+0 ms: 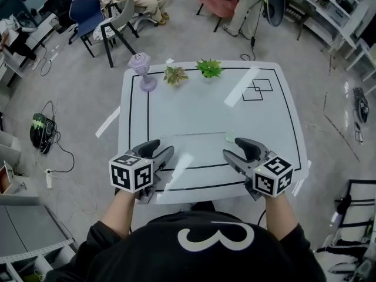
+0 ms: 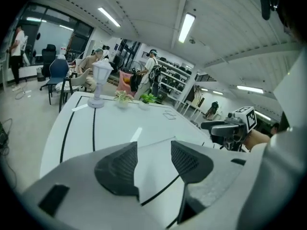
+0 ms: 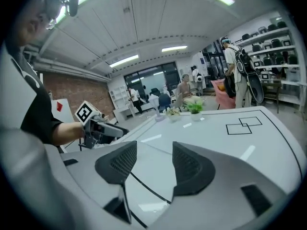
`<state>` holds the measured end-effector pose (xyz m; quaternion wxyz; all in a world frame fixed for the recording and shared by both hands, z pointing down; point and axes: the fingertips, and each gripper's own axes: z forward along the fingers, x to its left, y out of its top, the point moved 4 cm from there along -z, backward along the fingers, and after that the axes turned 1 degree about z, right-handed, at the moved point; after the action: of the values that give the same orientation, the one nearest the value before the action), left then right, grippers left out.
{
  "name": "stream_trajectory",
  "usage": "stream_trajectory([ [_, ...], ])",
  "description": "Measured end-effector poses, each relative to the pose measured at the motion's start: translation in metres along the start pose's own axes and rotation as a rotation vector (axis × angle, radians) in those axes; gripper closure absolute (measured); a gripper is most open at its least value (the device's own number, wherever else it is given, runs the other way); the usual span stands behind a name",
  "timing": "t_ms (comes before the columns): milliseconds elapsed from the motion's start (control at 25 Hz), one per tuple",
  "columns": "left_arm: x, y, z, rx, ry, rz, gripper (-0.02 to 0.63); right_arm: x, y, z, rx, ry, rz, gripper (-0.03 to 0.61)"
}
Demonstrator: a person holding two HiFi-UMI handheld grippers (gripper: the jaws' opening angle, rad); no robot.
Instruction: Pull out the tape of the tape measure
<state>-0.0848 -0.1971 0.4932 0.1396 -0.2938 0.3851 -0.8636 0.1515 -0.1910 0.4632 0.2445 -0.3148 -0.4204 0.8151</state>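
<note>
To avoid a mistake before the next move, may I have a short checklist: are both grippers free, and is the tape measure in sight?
1. The left gripper has its fingers apart, nothing between them: ok.
2. The right gripper has its fingers apart, nothing between them: ok.
3. The tape measure is in sight: cannot tell; only a small pale green thing lies on the table near the right gripper.
4. The lamp and potted plants stand at the far edge, away from both grippers: ok.

The table [image 1: 205, 122] was seen in white, ruled with black lines. The lamp [image 1: 141, 69] was coloured pale lilac. One plant [image 1: 209, 68] was tinted bright green, the second plant [image 1: 175, 75] mottled green and pinkish. The left gripper [image 1: 163, 146] and right gripper [image 1: 234, 147] were finished grey, with dark meshed pads [image 2: 117, 166] and cubes [image 1: 130, 174] patterned in black squares on white.
</note>
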Motion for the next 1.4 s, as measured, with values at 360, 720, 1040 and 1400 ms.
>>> stream_trajectory([
  [360,-0.107,0.048,-0.057,-0.194,-0.265,0.141,0.580,0.067,0.049,-0.053,-0.210,0.058,-0.042,0.575],
  [720,-0.148,0.074,-0.086,-0.307,-0.324,0.203,0.607,0.101,0.073,-0.083,-0.307,0.139,-0.063,0.575],
  [1040,-0.162,0.070,-0.082,-0.282,-0.339,0.232,0.607,0.100,0.069,-0.091,-0.316,0.126,-0.052,0.577],
  [1400,-0.163,0.063,-0.071,-0.246,-0.328,0.246,0.607,0.094,0.064,-0.088,-0.289,0.093,-0.067,0.577],
])
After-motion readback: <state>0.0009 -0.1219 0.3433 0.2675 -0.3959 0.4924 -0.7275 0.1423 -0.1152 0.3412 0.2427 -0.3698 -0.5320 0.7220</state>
